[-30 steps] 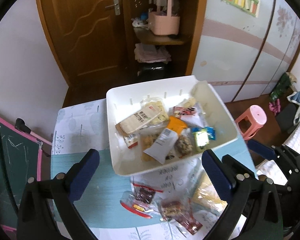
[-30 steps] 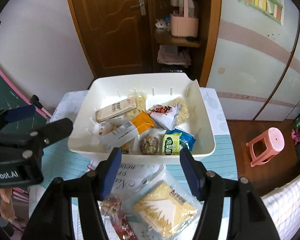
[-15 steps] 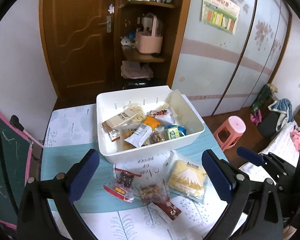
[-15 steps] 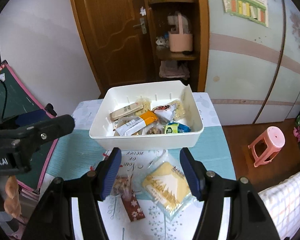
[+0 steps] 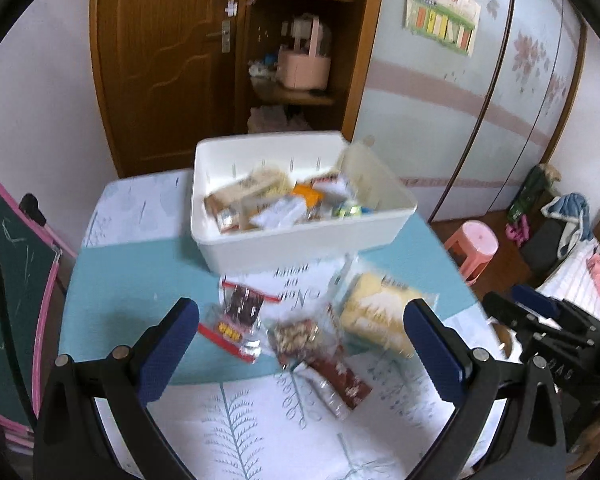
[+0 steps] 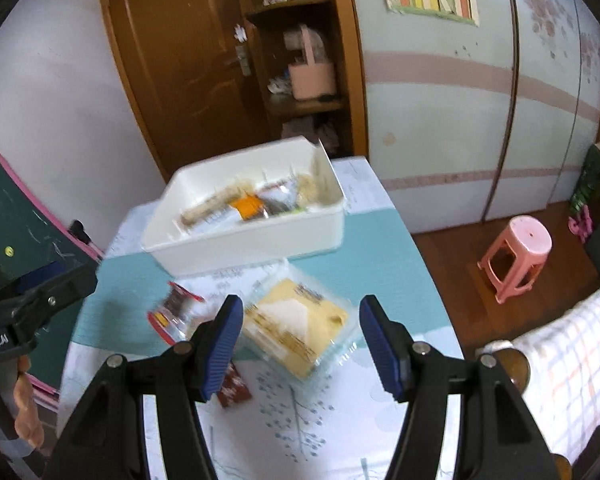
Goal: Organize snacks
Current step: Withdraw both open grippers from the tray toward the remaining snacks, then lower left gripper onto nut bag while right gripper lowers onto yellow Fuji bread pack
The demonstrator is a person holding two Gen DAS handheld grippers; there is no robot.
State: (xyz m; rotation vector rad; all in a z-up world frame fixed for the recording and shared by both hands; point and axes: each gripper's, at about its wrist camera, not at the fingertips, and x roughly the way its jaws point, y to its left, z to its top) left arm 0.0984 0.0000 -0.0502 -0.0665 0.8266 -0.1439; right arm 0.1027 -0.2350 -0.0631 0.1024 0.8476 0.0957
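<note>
- Your counter (image 5: 124,280), under a teal and white patterned cloth, carries everything you are sorting.
- The white bin (image 5: 300,240) sits at the counter's far side with a heap of mixed snack packets inside; blur hides what most are.
- The yellow packet (image 6: 300,324) in clear wrap lies on the cloth just in front of the bin, on the right.
- The red-edged packet (image 5: 236,320) lies to its left, and a dark red packet (image 5: 332,364) sits between the two, nearer you.
- Your right tool (image 6: 300,344) hangs above the yellow packet with its blue pads well apart, gripping nothing.
- Your left tool (image 5: 300,352) hovers over the two reddish packets, pads spread wide and empty.
</note>
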